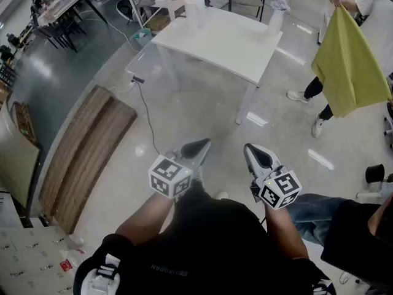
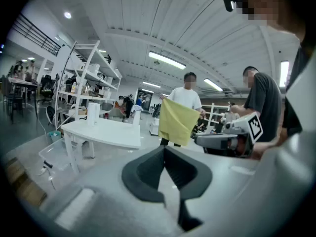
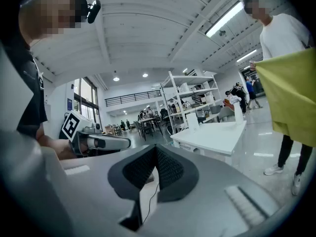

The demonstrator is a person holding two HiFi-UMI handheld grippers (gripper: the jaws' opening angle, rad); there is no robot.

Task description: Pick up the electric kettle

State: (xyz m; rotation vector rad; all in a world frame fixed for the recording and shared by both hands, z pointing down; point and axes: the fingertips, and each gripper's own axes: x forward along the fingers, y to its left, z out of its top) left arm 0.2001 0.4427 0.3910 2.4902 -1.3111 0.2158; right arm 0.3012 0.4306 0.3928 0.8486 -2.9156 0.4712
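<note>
White and tall, what I take for the plastic electric kettle (image 1: 194, 11) stands at the far end of the white rectangular table (image 1: 233, 51), well apart from me. My left claw (image 2: 164, 149) and right claw (image 3: 156, 148) are both pressed together, pinching nothing. I should step closer, spread one claw wide and meet the handle level. Whether the kettle holds water, or the clear plastic box (image 2: 52, 154) beside the table holds anything, I cannot tell.

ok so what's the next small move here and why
Probably step up to the table. The white thing on its far side, likely the kettle, stands well beyond reach, and the left gripper and right gripper are shut and empty over the floor.
</note>
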